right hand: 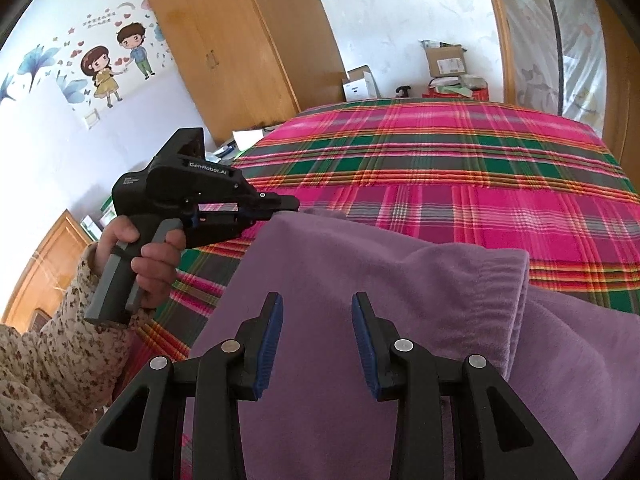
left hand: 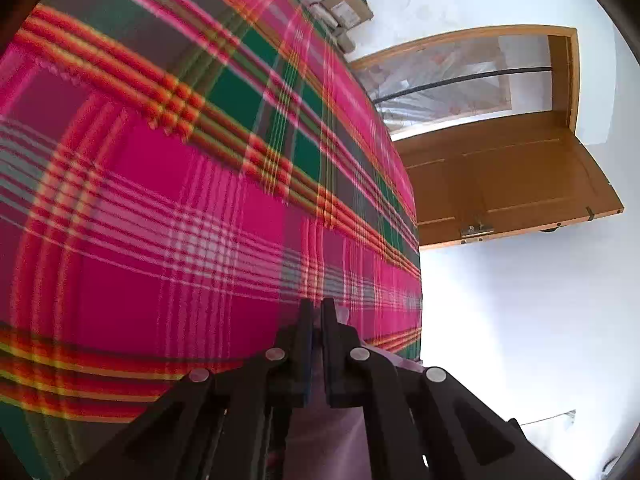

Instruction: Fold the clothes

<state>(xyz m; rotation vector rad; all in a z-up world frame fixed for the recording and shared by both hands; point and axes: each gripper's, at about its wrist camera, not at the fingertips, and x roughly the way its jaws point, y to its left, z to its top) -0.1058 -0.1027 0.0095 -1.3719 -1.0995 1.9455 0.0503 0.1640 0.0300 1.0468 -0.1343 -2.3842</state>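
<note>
A purple fleece garment (right hand: 380,280) lies on the plaid bedspread (right hand: 460,160), partly folded, with a ribbed cuff or hem (right hand: 516,276) on the right. My left gripper (left hand: 318,308) is shut on a corner of the purple garment (left hand: 324,432); in the right wrist view it (right hand: 294,203) holds that corner lifted at the garment's far left edge. My right gripper (right hand: 318,308) is open and empty, hovering just above the middle of the garment.
The plaid bedspread (left hand: 180,200) fills the left wrist view. A wooden door (left hand: 500,176) stands open beyond the bed. A wooden wardrobe (right hand: 240,40), cardboard boxes (right hand: 444,60) and a wall with stickers (right hand: 112,60) stand behind the bed.
</note>
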